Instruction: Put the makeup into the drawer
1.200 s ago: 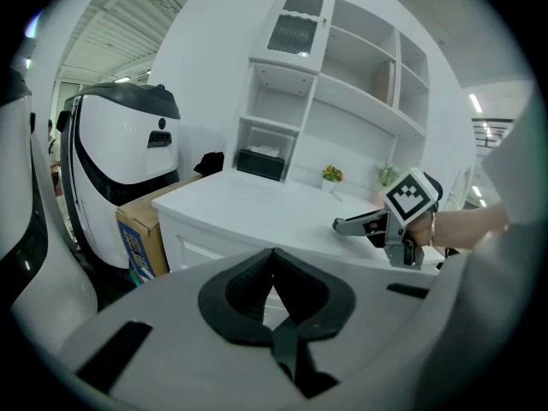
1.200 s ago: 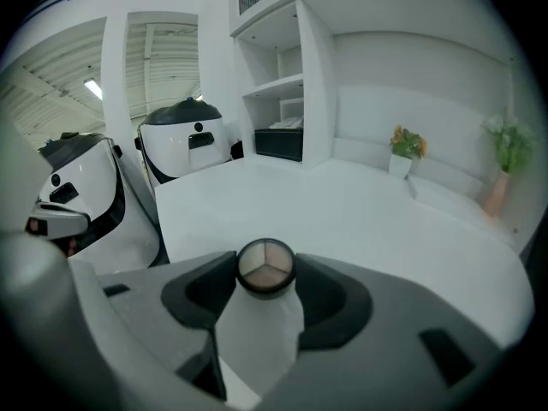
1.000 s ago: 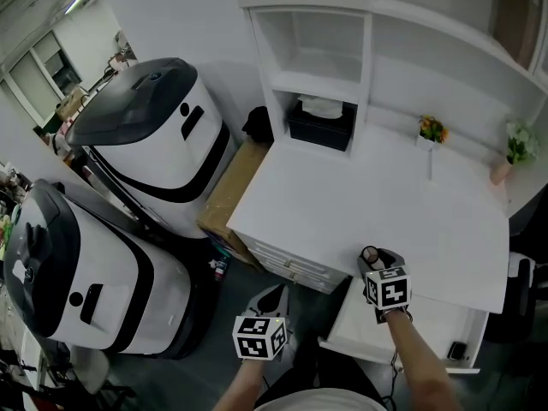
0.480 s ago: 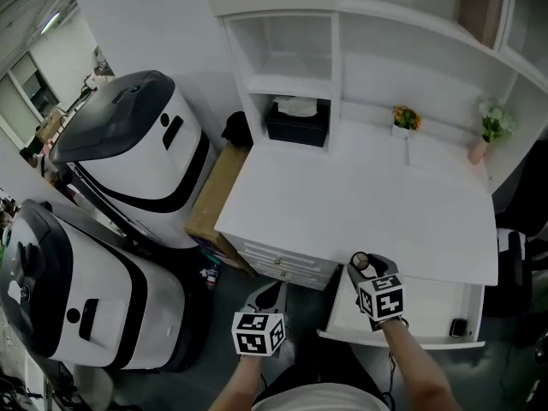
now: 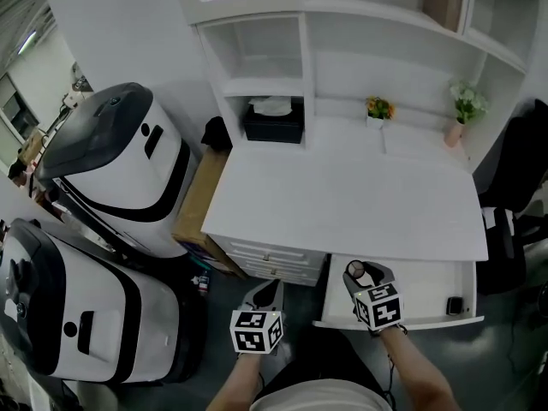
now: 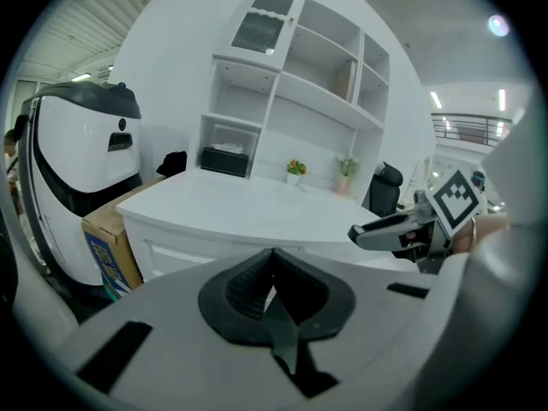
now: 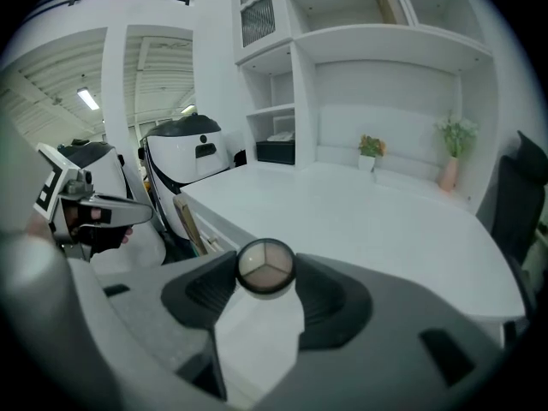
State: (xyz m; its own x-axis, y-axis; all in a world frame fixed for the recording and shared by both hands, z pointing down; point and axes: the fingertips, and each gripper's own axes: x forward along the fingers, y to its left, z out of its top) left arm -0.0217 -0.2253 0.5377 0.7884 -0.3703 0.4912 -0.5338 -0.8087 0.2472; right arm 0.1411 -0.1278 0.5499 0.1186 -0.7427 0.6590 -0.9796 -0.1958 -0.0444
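right gripper holds makeup compact over the open drawer

right gripper (image 5: 360, 274) is clamped on a small round makeup compact (image 7: 266, 267), one pad on each side of its rim, clear lid facing the camera with three tan pans showing through. it hangs over the left end of the pulled-out drawer (image 5: 419, 285), just in front of the desk (image 5: 342, 204) edge, not yet set down.

handling, as a guess: light, stiff plastic, smooth and curved at the rim, so the hold is on two narrow spots and it could twist or pop out if the squeeze slackens. pressed powder inside likely cracks on a drop, so lower it close to the drawer floor before letting go. the rim-to-rim grip across the widest part looks like the right place; squeezing the flat lid would risk flexing it.

left gripper (image 6: 272, 285) is closed with nothing between its pads, held low by the desk's front left corner, well apart from the drawer.

further out: a small dark item (image 5: 453, 306) lies at the drawer's right end, leaving bare floor under the compact. on the desk back sit a black tissue box (image 5: 272, 122) and two small flower pots (image 5: 378, 110). big white machines (image 5: 111, 161) and a cardboard box (image 5: 199, 195) stand left of the desk.
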